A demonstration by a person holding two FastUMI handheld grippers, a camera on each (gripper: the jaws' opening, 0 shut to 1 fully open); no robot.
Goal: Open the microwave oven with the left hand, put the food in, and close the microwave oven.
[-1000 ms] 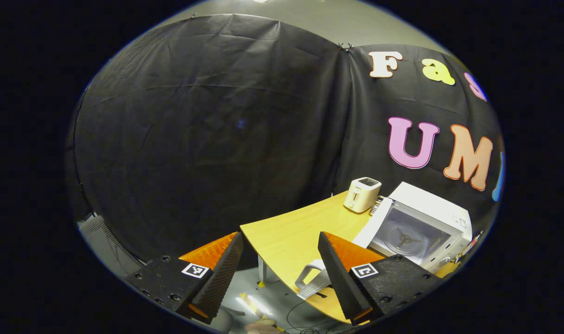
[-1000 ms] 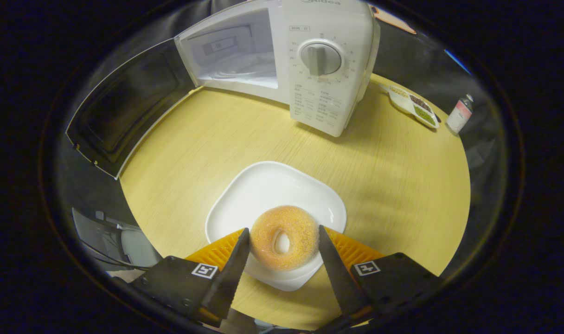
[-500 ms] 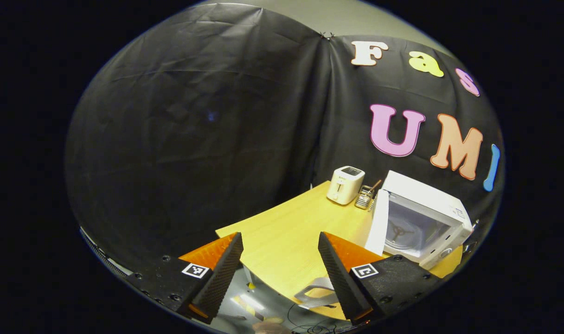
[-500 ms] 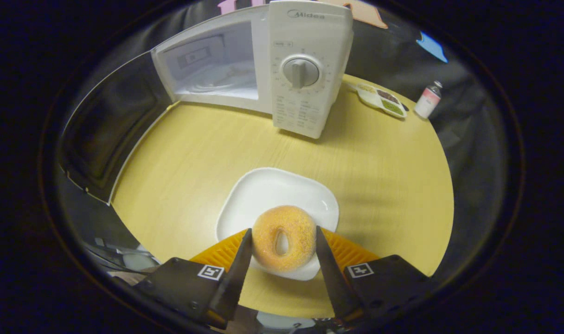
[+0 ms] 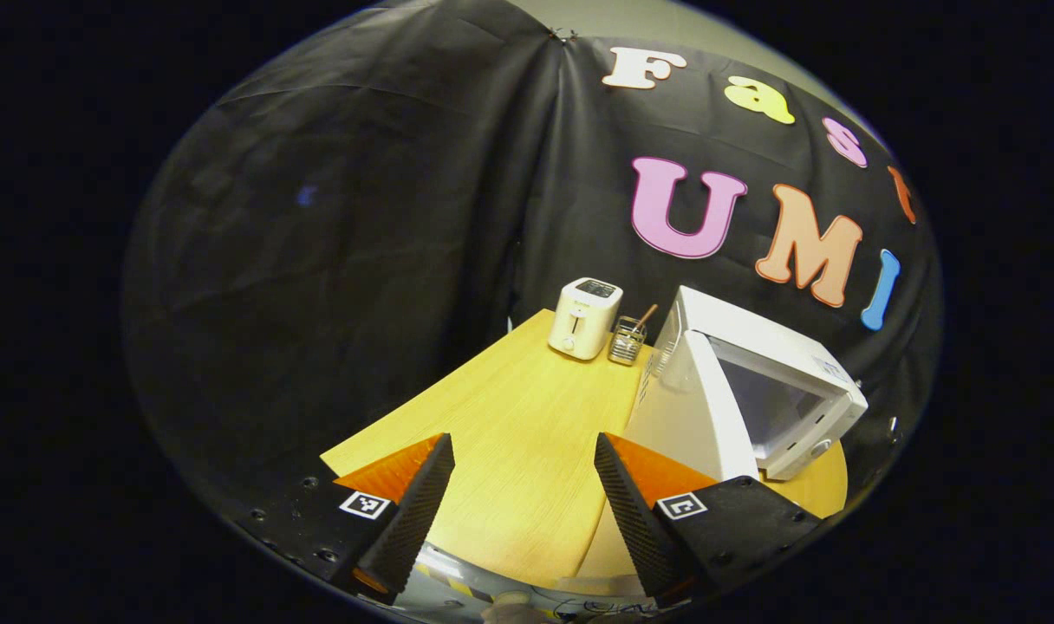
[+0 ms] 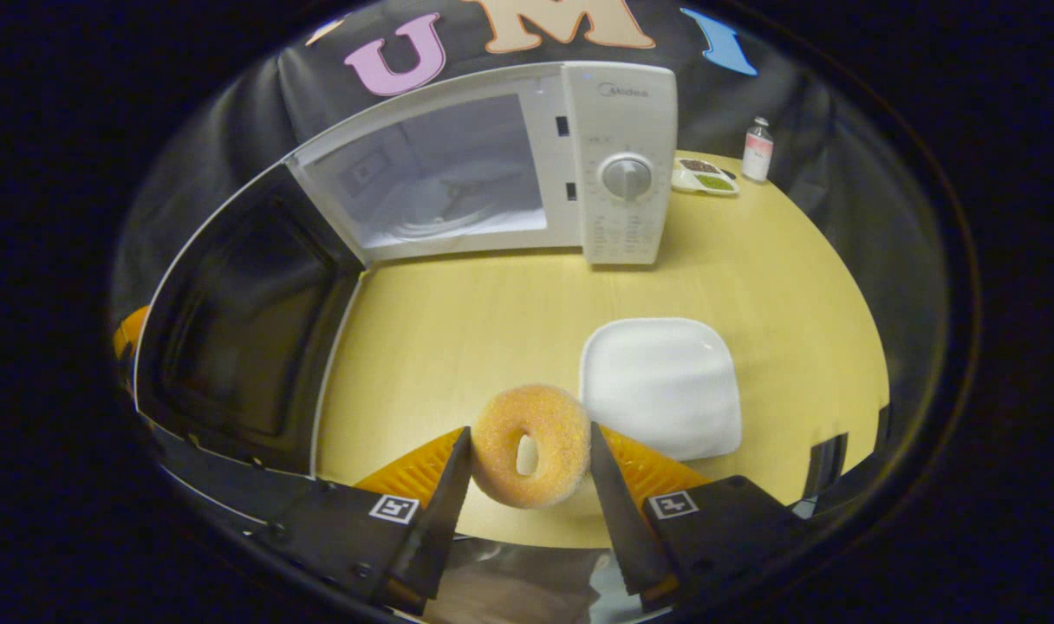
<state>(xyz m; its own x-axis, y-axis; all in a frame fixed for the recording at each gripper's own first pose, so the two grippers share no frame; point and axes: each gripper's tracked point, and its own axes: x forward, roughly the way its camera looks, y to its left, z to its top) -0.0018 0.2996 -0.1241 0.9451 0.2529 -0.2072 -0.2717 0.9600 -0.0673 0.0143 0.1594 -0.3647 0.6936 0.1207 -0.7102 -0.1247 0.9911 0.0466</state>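
Doughnut (image 6: 530, 445) underside hidden, tongs (image 6: 527, 472) clamping

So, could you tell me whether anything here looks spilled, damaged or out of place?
Nothing stands out. The doughnut is clamped squarely in the right gripper, the white plate lies flat on the table, and the microwave stands upright with its door open.

Sugar-grained doughnut (image 6: 530, 445), glossy white plate (image 6: 660, 386), pale wood-grain table (image 6: 458, 321).

Both views toward microwave (image 6: 527, 165)
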